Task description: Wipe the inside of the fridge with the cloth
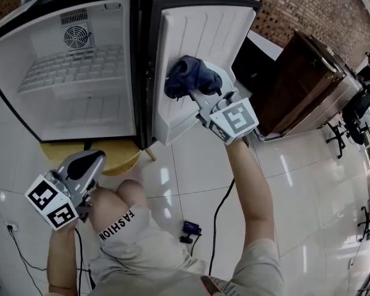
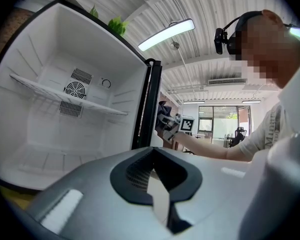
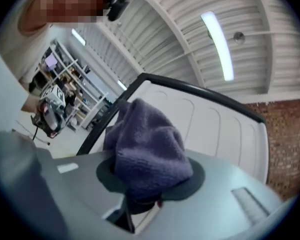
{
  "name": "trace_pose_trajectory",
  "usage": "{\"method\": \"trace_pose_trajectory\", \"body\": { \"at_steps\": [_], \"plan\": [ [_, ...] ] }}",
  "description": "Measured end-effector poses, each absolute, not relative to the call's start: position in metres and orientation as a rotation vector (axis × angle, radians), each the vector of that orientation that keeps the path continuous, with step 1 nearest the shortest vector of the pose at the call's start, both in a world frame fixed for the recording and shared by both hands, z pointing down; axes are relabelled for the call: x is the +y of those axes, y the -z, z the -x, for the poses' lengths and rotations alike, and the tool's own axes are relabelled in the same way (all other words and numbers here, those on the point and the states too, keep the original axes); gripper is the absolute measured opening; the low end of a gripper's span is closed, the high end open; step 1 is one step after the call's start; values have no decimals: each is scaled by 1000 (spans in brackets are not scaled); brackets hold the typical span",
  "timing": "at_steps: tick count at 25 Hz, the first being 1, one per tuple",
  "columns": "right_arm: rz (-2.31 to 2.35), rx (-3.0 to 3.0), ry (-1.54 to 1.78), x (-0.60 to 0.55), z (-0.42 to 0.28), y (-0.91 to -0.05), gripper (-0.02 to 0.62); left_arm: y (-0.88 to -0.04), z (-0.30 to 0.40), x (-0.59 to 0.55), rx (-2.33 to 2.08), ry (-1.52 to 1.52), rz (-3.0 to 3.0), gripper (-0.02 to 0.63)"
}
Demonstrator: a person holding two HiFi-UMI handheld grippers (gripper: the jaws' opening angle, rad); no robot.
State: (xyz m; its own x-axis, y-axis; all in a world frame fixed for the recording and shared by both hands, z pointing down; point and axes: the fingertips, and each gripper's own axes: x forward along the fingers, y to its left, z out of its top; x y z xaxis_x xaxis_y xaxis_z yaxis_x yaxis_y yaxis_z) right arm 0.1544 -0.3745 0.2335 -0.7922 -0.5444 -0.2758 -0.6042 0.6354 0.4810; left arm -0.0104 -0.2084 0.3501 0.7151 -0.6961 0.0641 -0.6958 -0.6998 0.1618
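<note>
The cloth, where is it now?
Head view, right of centre: the cloth is clamped in the right gripper, just in front of the open fridge door.

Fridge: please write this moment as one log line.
right gripper: shut on cloth | cloth: by fridge door | left gripper: shut, empty

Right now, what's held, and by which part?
The right hand-held gripper pinches the cloth by a bunched fold; the left hand-held gripper is shut, holding nothing.
</note>
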Motion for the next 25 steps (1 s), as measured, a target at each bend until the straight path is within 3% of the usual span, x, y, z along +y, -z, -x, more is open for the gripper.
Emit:
{"method": "trace_pose_trajectory", "body": {
  "at_steps": [8, 18, 23, 25],
  "plan": [
    [1263, 2610, -528, -473, -217, -228, 117, -365, 10, -210, -1099, -7, -2739, 3],
    [1361, 2662, -571, -478, -223, -218, 118, -368, 14, -207, -1116, 2, -2717, 2],
    [1370, 2538, -184, -521, -263, -210, 118, -360, 30, -198, -1106, 54, -2729, 2],
    [1438, 2549, -184, -538, -270, -212, 119, -352, 38, -198, -1125, 74, -2736, 2]
  ]
}}
